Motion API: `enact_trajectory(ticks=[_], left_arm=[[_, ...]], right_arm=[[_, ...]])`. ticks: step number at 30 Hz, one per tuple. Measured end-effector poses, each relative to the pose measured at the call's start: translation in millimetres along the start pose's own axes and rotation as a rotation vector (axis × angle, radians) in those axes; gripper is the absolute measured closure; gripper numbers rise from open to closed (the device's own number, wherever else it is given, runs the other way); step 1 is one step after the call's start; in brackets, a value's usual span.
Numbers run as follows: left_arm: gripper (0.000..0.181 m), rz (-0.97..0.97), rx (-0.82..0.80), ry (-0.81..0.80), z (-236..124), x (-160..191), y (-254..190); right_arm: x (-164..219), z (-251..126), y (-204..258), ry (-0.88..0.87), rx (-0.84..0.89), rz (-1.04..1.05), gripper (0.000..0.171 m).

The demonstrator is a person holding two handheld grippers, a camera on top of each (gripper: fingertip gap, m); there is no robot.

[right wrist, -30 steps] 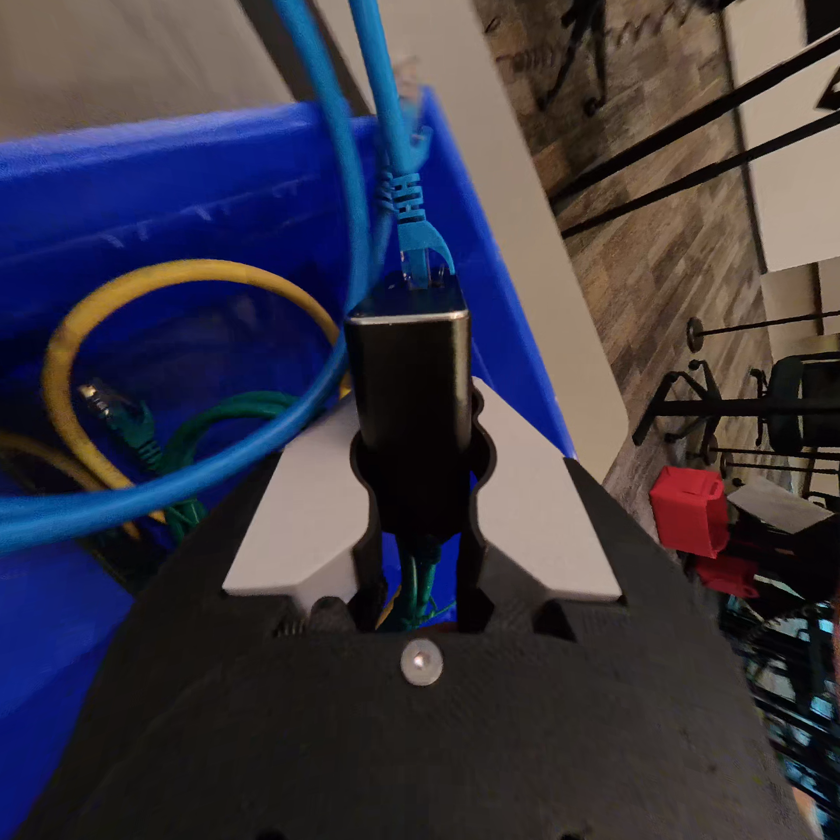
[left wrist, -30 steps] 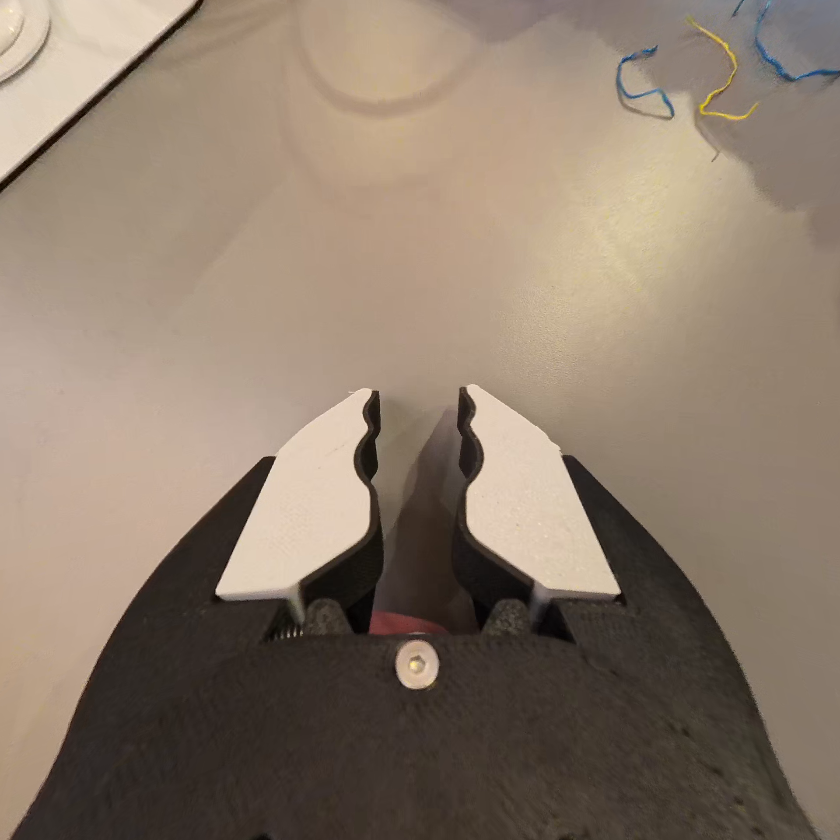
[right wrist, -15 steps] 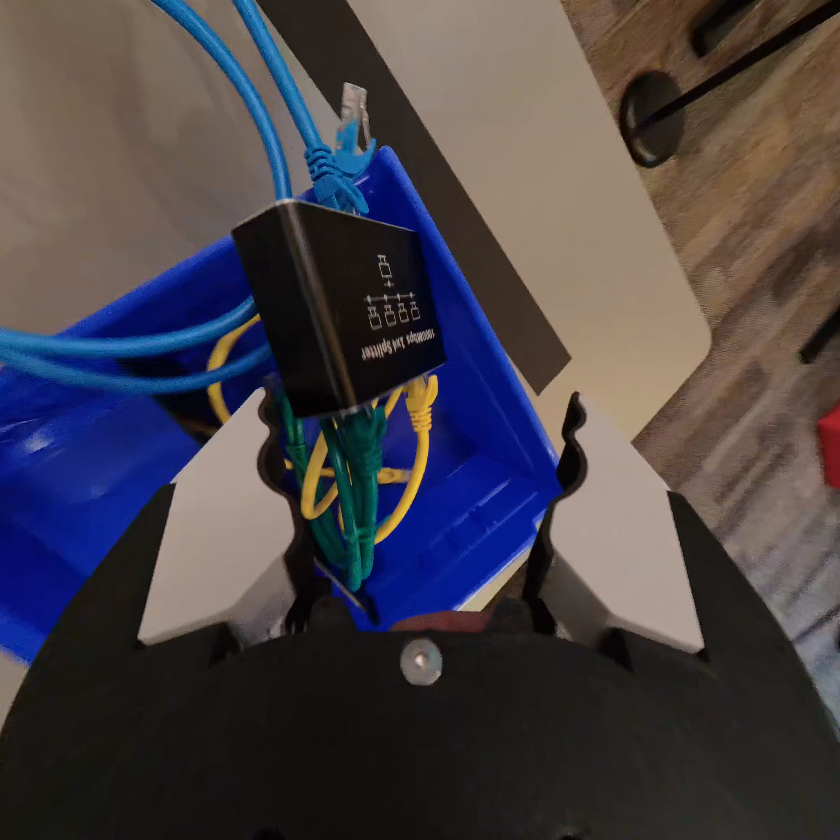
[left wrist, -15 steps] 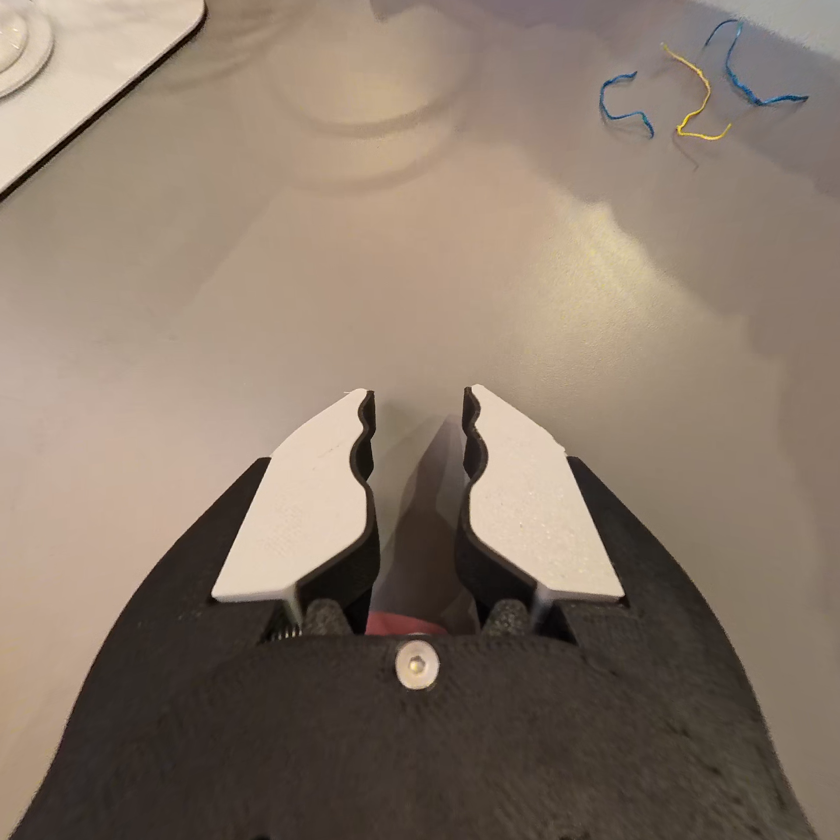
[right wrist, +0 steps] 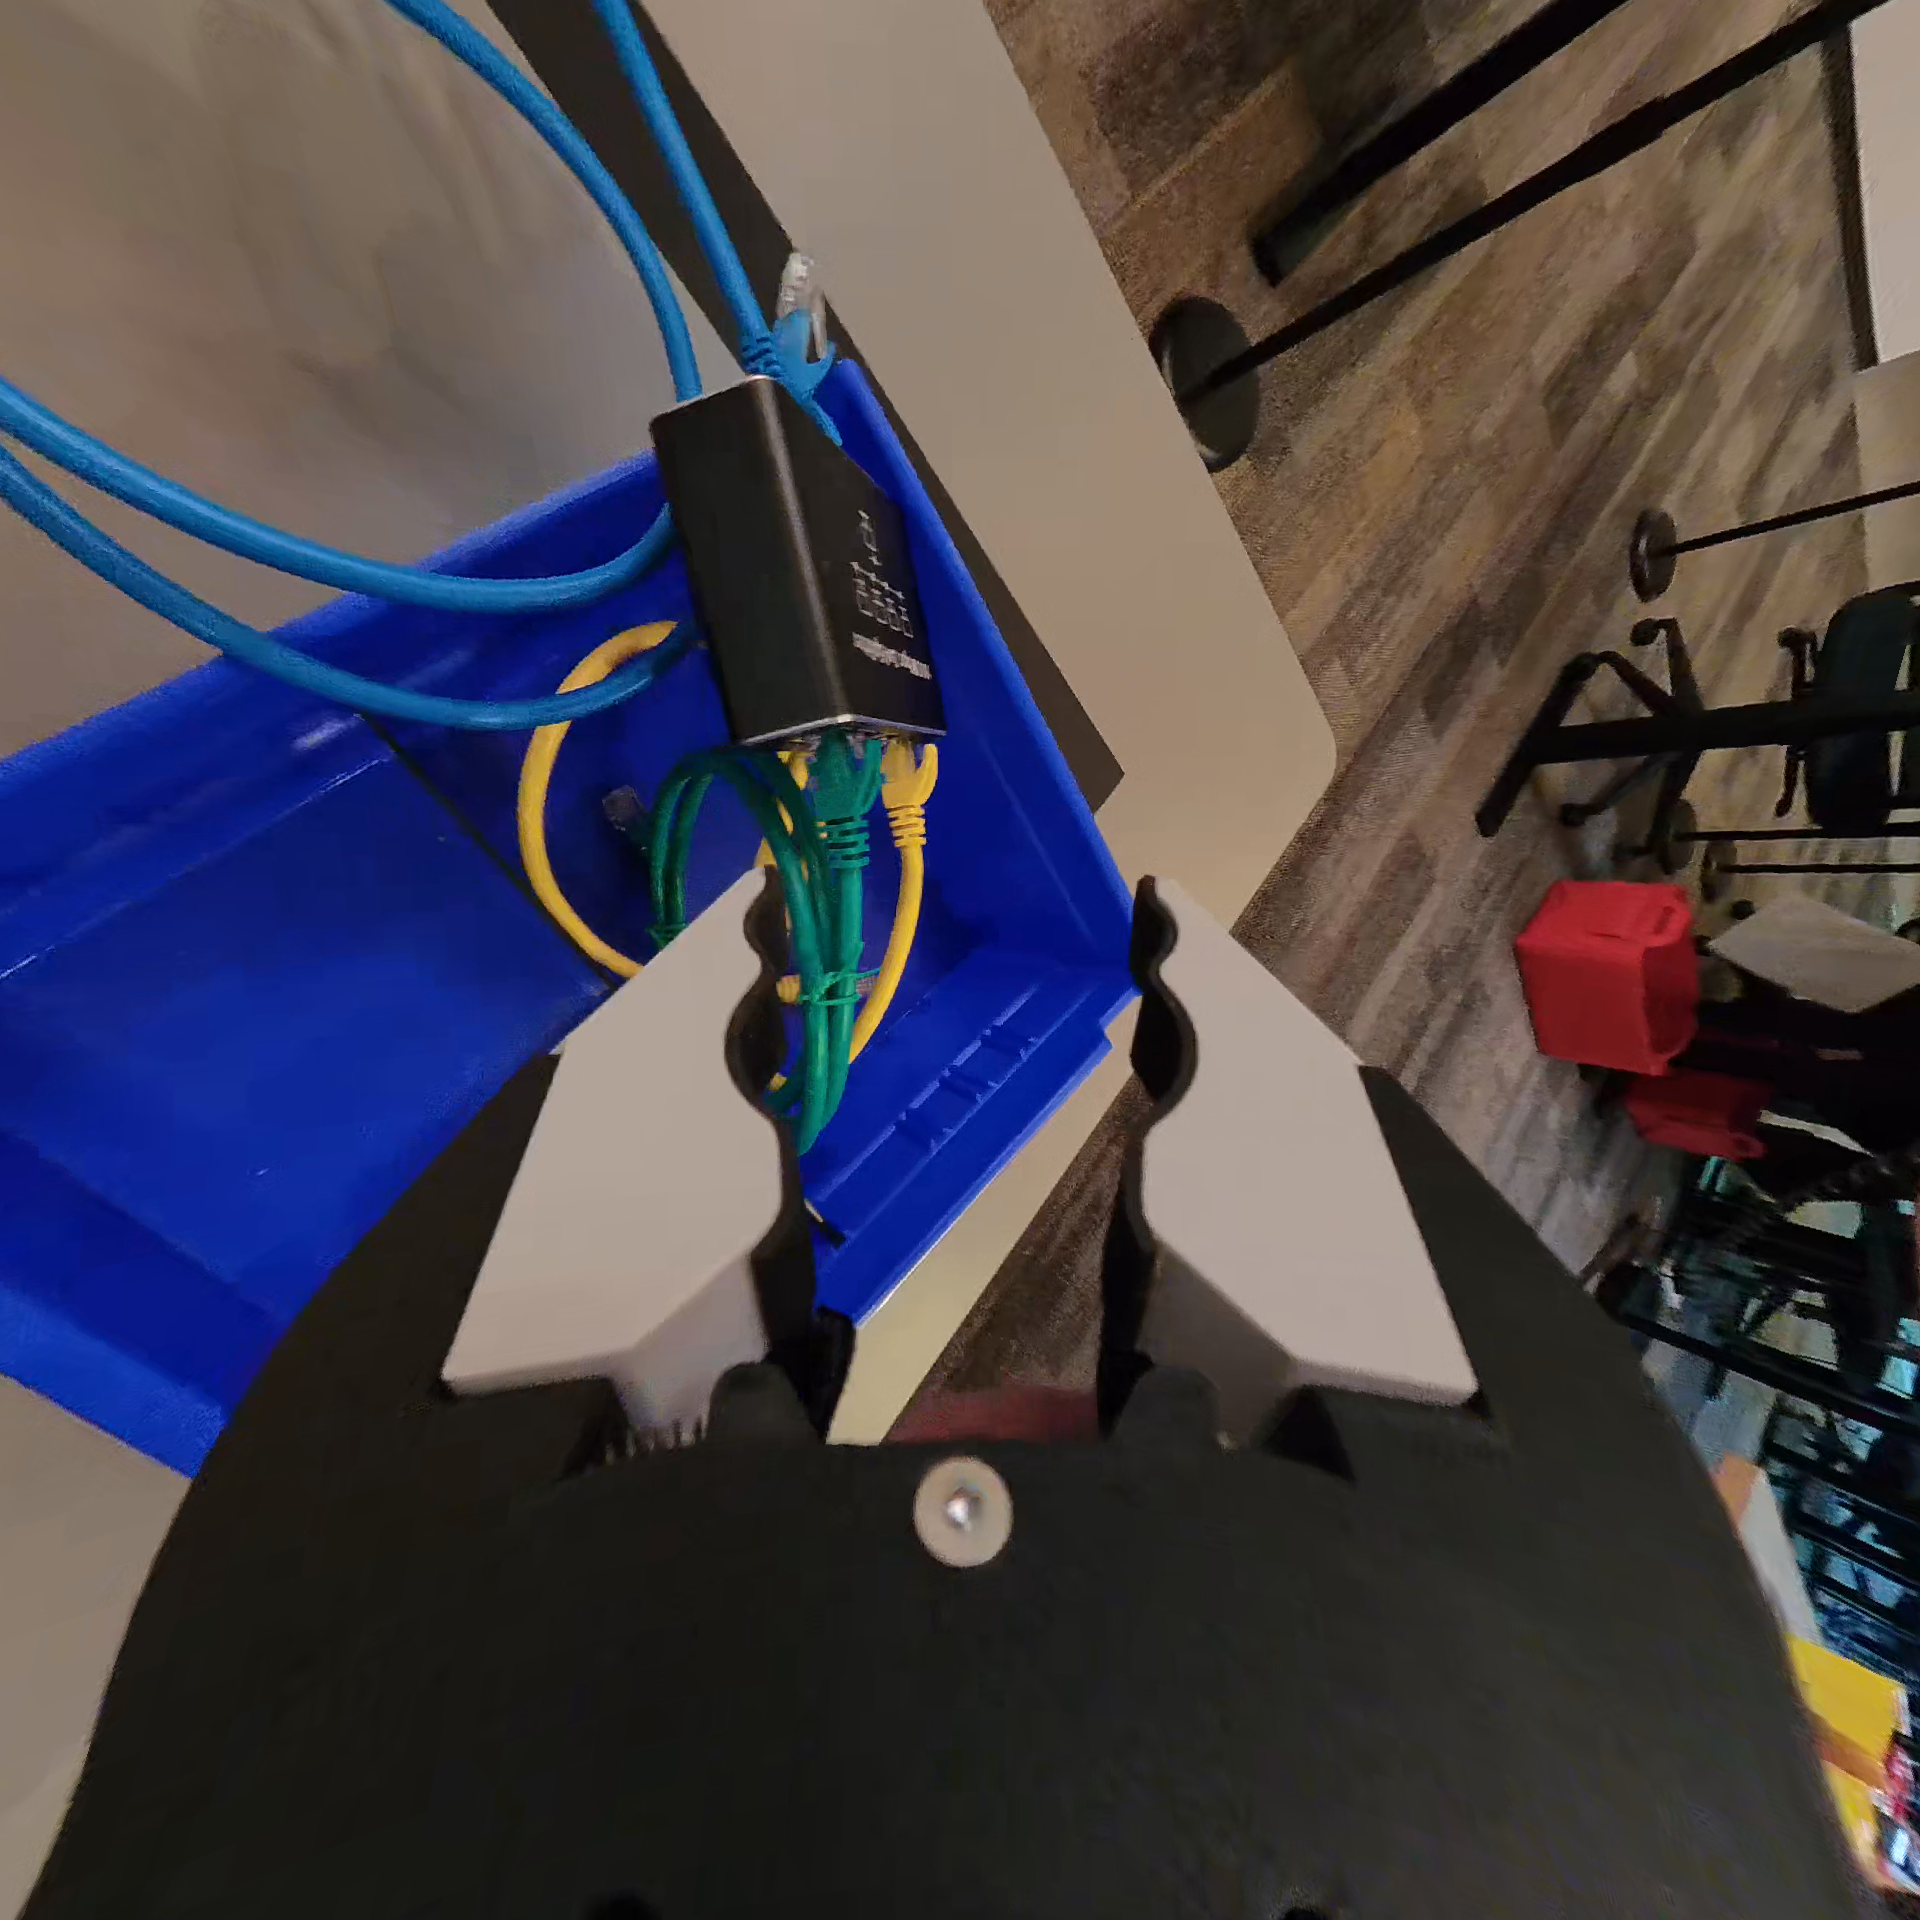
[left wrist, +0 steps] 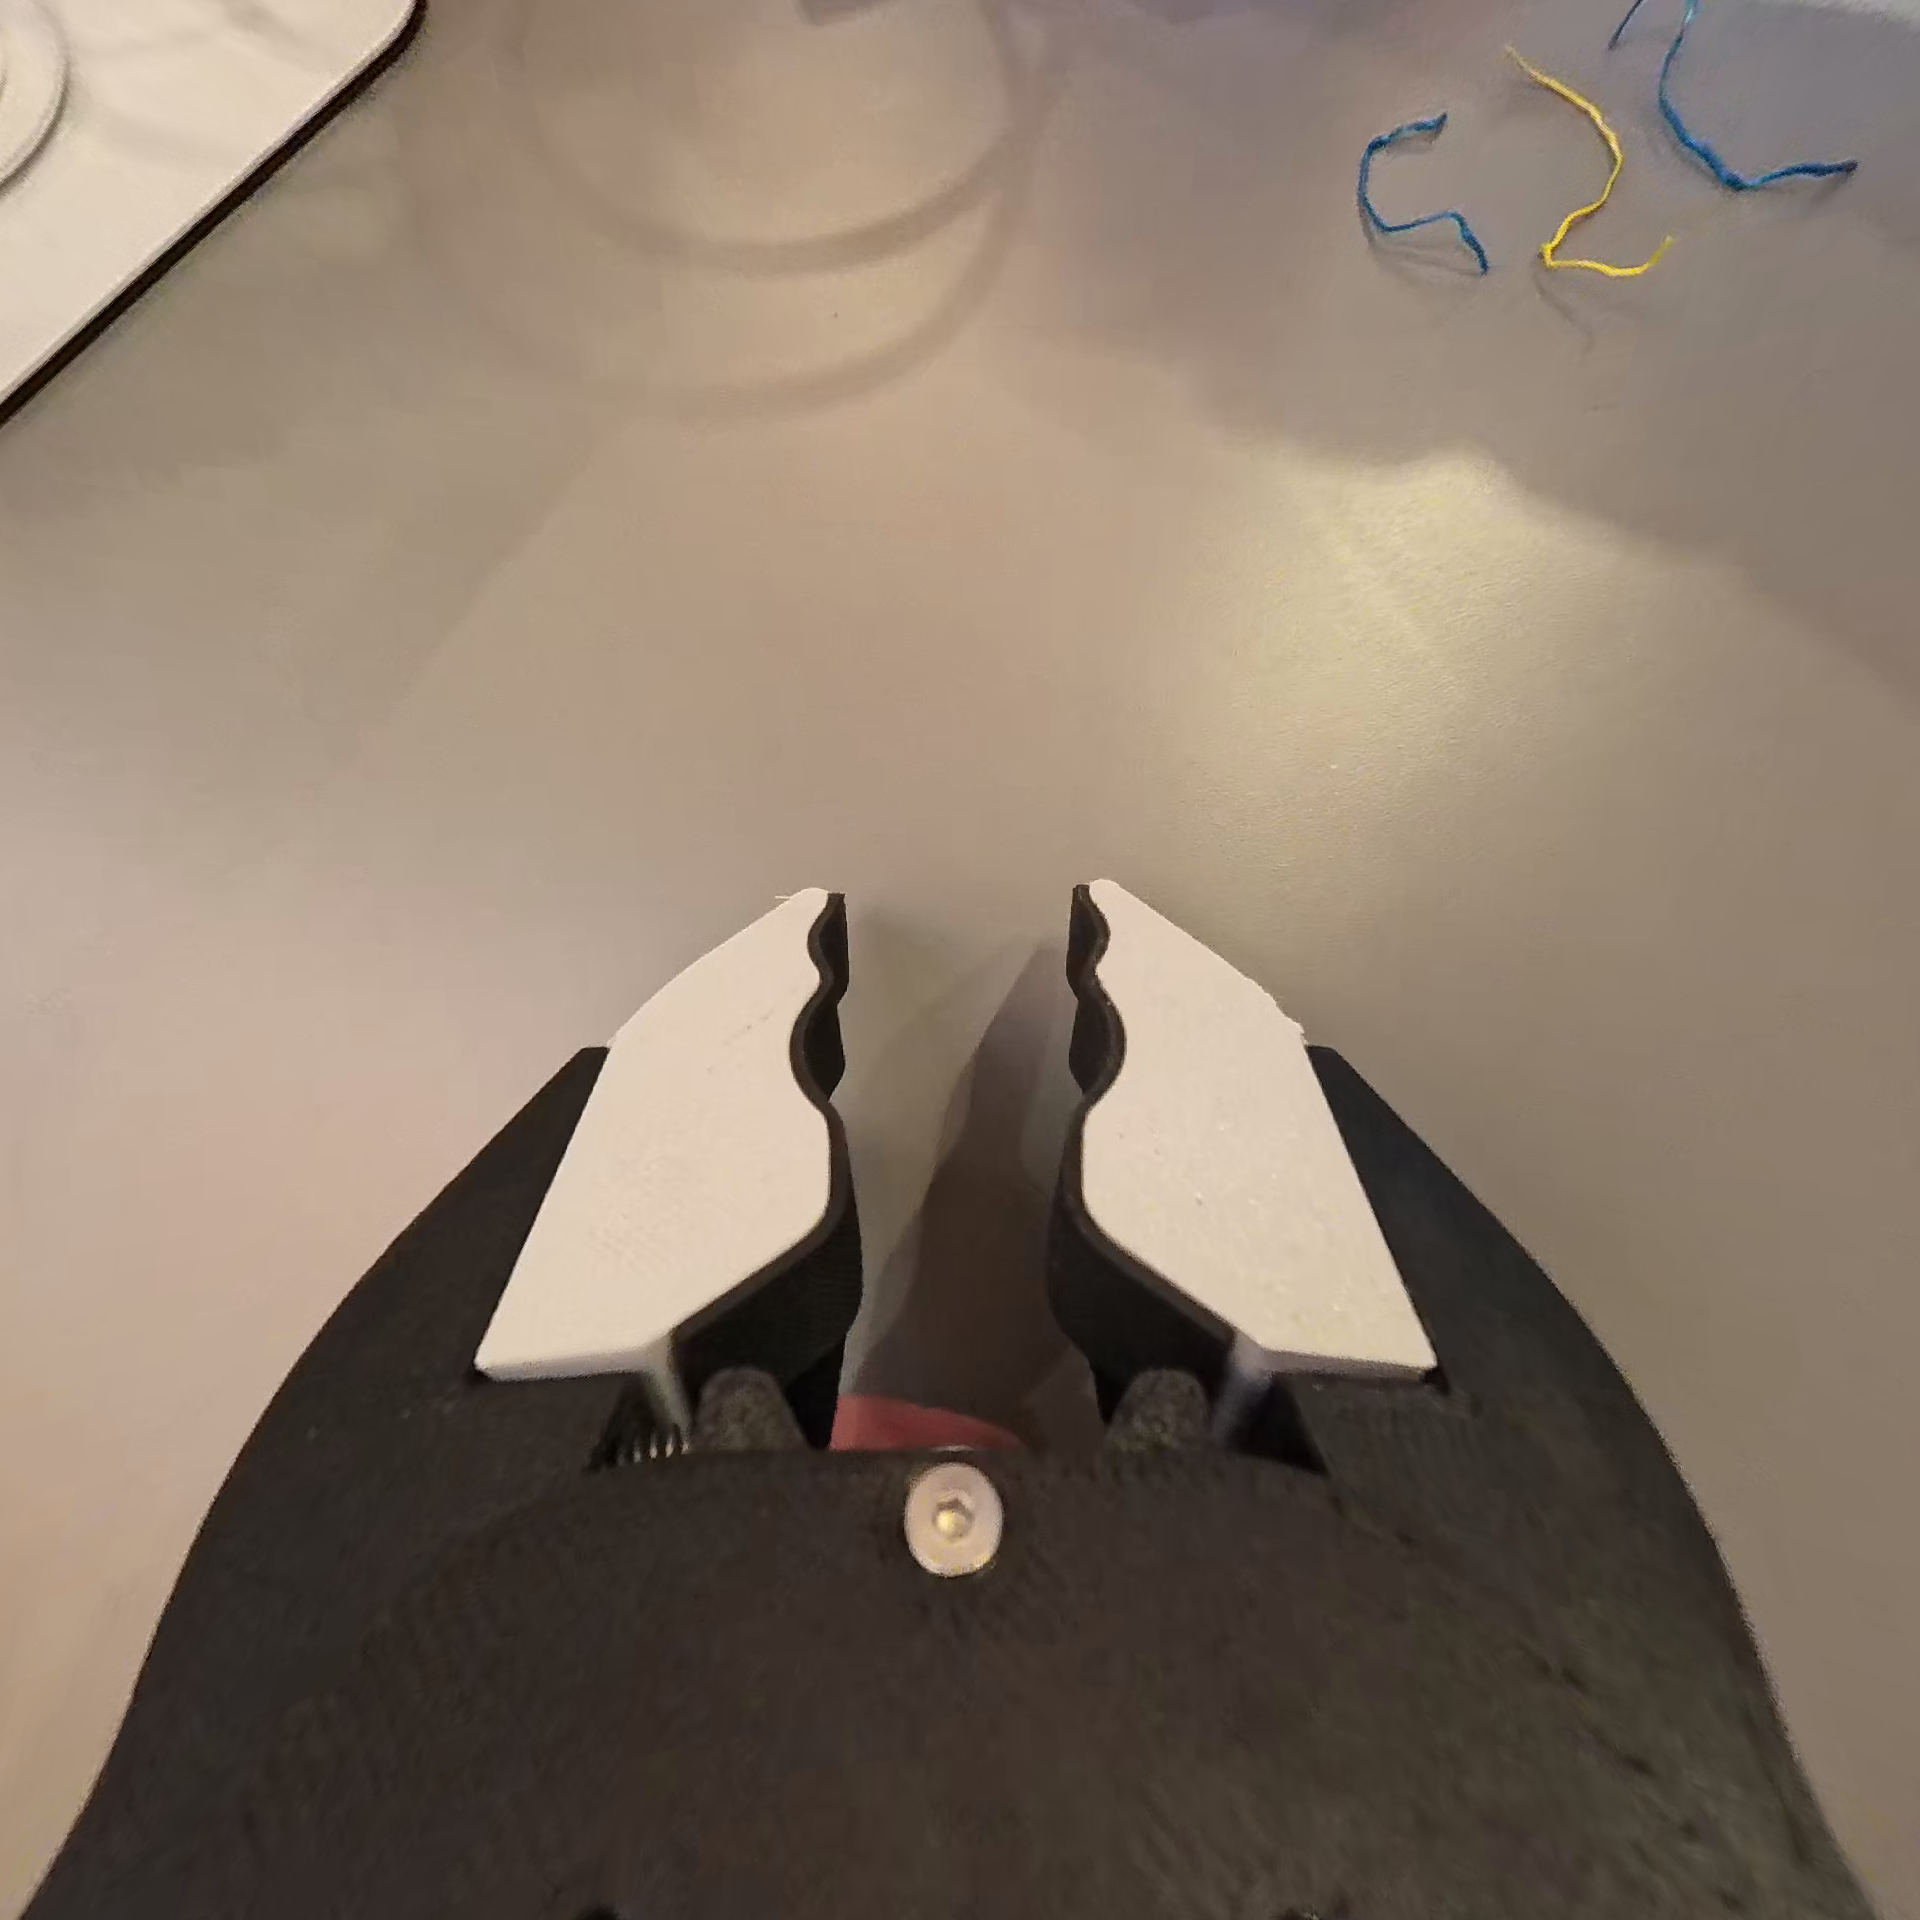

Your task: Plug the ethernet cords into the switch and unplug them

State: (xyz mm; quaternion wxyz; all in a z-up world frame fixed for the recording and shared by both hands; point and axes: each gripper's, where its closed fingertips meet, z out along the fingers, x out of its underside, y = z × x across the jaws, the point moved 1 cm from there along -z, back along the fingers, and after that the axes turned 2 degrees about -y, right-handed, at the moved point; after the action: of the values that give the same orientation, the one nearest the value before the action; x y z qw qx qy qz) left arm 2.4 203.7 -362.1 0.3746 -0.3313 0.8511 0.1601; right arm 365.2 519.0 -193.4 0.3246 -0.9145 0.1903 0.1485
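Observation:
In the right wrist view the black switch [right wrist: 805, 577] lies in a blue bin [right wrist: 260, 935] at the table's corner. A blue ethernet cord [right wrist: 436, 582] is plugged into its far end. Green [right wrist: 842, 821] and yellow [right wrist: 909, 810] cords are plugged into its near end. A loose blue plug [right wrist: 795, 312] sticks up behind it. My right gripper [right wrist: 945, 914] is open and empty, just short of the switch, over the bin's near end. My left gripper [left wrist: 956, 904] is open and empty over the bare grey table [left wrist: 520, 675].
Blue [left wrist: 1413, 187] and yellow [left wrist: 1590, 177] bits of thread lie at the far right in the left wrist view; a white board [left wrist: 156, 125] lies far left. Beyond the table edge [right wrist: 1143, 520] are the wood floor, chair bases and red bins [right wrist: 1605, 977]. Some 50 cm of space lies between my two pairs of fingers. The black switch [right wrist: 805, 577] is about 6 cm from my right fingertips and 45 cm from my left. From my right tips it is roughly 15 cm to the loose blue plug [right wrist: 795, 312]; from my left, 45 cm.
My right gripper opened and let go of the switch, which now lies in the bin, then drew back. My left gripper pulled back slightly, still open.

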Motion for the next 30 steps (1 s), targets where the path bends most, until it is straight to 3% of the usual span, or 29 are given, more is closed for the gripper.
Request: enact_trajectory(ticks=[1, 3, 4, 7, 9, 19, 24, 27, 30], left_arm=[[0.140, -0.001, -0.005, -0.002, -0.2, -0.2, 0.5], [0.138, -0.009, -0.019, -0.012, -1.4, -1.1, 2.7], [0.135, -0.014, -0.029, -0.026, -2.8, -2.6, 4.3], [0.122, -0.020, -0.062, -0.092, -14.3, -9.1, 12.0], [0.118, -0.003, -0.117, -0.120, -30.6, -15.6, 23.6], [0.114, -0.013, -0.336, -0.220, -116.6, -26.7, 71.7], [0.114, -0.043, -0.345, -0.228, -132.8, -17.8, 66.6], [0.114, -0.024, -0.320, -0.198, -132.0, -8.7, 51.6], [0.114, 0.007, -0.304, -0.162, -129.9, 0.2, 36.1]], right_arm=[[-3.0, -3.7, 2.0, -0.005, 0.015, -0.010, 0.109], [-12.8, -20.0, -0.1, -0.062, 0.084, -0.001, 0.129], [-15.5, -29.4, -0.1, -0.092, 0.106, 0.022, 0.129], [-10.7, -54.0, 0.8, -0.175, 0.157, 0.121, 0.093], [1.6, -66.9, 19.4, -0.181, 0.126, 0.117, 0.094], [13.0, -122.4, 153.2, -0.316, -0.006, 0.053, 0.109], [15.1, -137.4, 203.9, -0.343, -0.116, 0.049, 0.105], [24.5, -133.8, 254.1, -0.318, -0.260, -0.062, 0.106], [30.2, -115.3, 302.1, -0.293, -0.338, -0.326, 0.103]])
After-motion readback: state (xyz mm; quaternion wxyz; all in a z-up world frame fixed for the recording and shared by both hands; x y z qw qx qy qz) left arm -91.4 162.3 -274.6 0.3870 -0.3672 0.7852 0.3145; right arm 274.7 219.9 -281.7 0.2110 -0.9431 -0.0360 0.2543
